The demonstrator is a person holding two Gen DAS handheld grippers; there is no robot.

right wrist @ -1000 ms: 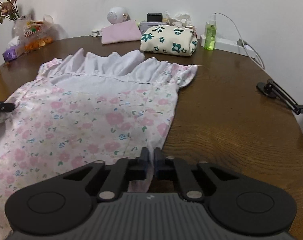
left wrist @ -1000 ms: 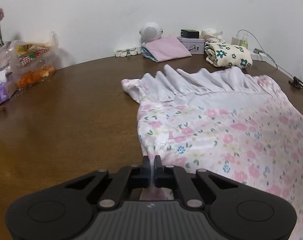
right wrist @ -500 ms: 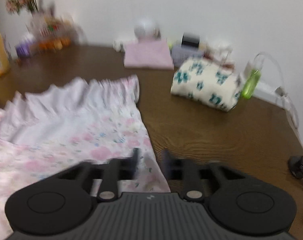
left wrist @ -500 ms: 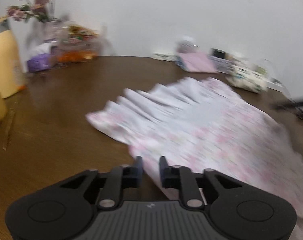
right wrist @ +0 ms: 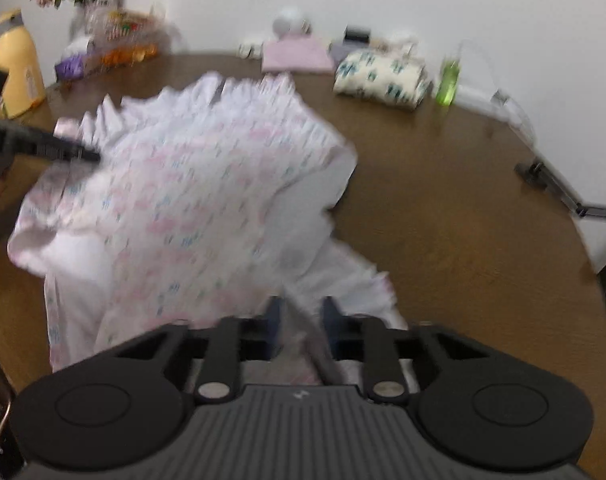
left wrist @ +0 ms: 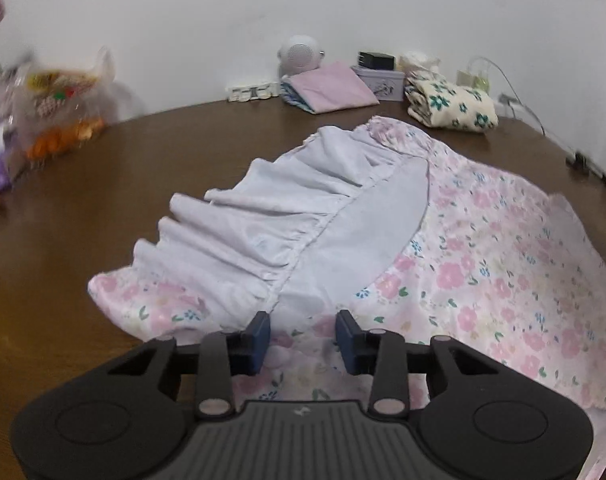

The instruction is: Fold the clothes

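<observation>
A pink floral garment (left wrist: 483, 248) with a white ruffled lining (left wrist: 271, 216) lies on the brown round table (left wrist: 115, 184). My left gripper (left wrist: 303, 334) is open, its jaws apart just over the garment's near edge, holding nothing. In the blurred right wrist view the same garment (right wrist: 191, 184) lies crumpled on the table. My right gripper (right wrist: 301, 324) is open, with a fold of the cloth lying loose between its jaws. The left gripper (right wrist: 63, 150) shows there at the garment's left edge.
At the table's back stand a folded pink cloth (left wrist: 327, 86), a folded cream floral cloth (left wrist: 451, 106), a white speaker (left wrist: 301, 52), a snack bag (left wrist: 59, 112), a green bottle (right wrist: 447, 82) and a yellow container (right wrist: 17, 66). A black clamp (right wrist: 563, 192) sits at the right edge.
Both grippers were shut on the garment's hem one second ago and have opened and let go. The garment now lies folded over with its white lining showing. Both cameras swung.
</observation>
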